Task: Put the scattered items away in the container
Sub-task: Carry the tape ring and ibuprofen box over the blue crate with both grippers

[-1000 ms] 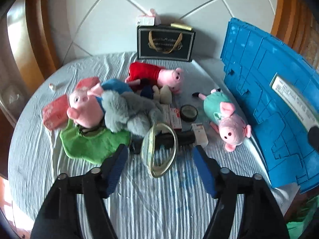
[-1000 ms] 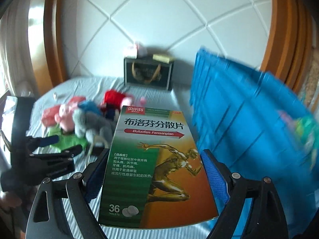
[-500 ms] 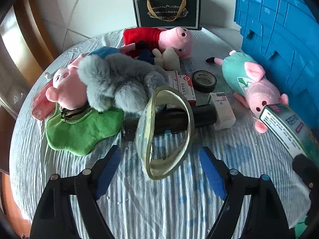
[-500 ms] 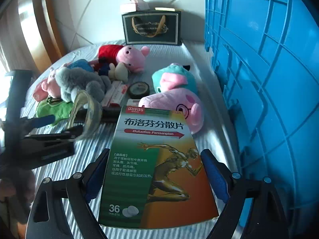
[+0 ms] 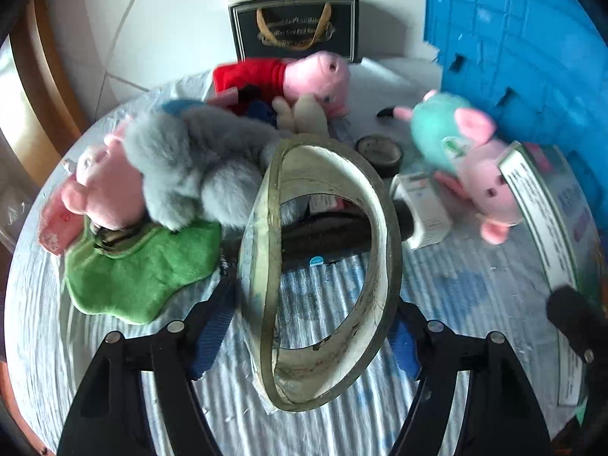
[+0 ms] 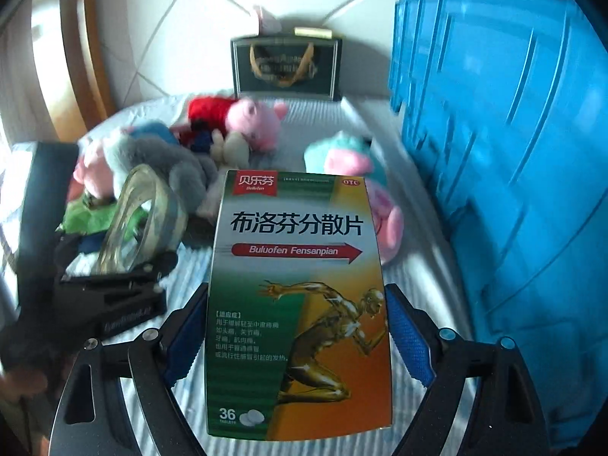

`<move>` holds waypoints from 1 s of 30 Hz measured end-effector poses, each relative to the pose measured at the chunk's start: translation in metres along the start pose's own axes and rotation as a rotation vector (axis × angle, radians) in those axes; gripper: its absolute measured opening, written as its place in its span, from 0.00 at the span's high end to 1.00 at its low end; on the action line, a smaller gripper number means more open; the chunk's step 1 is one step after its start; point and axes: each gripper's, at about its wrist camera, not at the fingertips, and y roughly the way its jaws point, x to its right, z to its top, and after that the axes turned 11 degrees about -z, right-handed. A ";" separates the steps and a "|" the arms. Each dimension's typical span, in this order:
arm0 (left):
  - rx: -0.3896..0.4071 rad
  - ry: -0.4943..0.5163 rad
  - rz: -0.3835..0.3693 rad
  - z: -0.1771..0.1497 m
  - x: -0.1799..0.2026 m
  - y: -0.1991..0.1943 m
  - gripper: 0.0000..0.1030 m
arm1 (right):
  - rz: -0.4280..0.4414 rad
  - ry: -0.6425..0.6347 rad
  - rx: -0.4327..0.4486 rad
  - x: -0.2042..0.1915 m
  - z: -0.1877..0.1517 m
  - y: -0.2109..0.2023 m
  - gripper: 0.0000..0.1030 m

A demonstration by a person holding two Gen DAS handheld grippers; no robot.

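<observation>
My left tongs (image 5: 309,326) have just been narrowing around a tape roll (image 5: 319,266). The roll stands on edge between the blue pads; the pads look to be against its sides, though its rim hides the contact points. In the right view the same roll (image 6: 142,220) sits in the left tongs (image 6: 125,266), tilted.

My right tongs (image 6: 296,338) grip a pill box (image 6: 300,304), pads pressed on both long edges. The box blocks most of the bed (image 6: 315,121) ahead of it. In the left view only one side of the box (image 5: 547,220) shows, cut off at the frame edge.

The blue crate (image 6: 513,152) fills the right of the frame, blurred; I see its outer wall only, no opening.

Still on the bed: a red-dressed pig (image 5: 296,76), a grey plush (image 5: 197,159) lying over a second pig (image 5: 98,186), a green cloth (image 5: 140,269), a teal pig (image 5: 463,152), a dark tape roll (image 5: 380,150), a small white box (image 5: 425,209). A dark cylinder (image 5: 326,233) shows through the roll, mostly hidden. A black bag (image 5: 294,26) stands at the wall.
</observation>
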 end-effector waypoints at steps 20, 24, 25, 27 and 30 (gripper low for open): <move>0.453 0.174 -0.203 0.113 0.138 -0.233 0.30 | -0.249 0.180 0.417 0.146 0.084 -0.224 0.15; 0.509 0.209 -0.262 0.129 0.208 -0.243 0.30 | -0.326 0.228 0.436 0.227 0.078 -0.232 0.15; 0.516 0.214 -0.276 0.134 0.229 -0.241 0.30 | -0.337 0.239 0.435 0.250 0.076 -0.231 0.15; 0.506 0.226 -0.294 0.139 0.269 -0.233 0.30 | -0.344 0.250 0.420 0.288 0.071 -0.224 0.15; 0.450 0.259 -0.328 0.147 0.337 -0.217 0.30 | -0.347 0.252 0.396 0.335 0.063 -0.208 0.15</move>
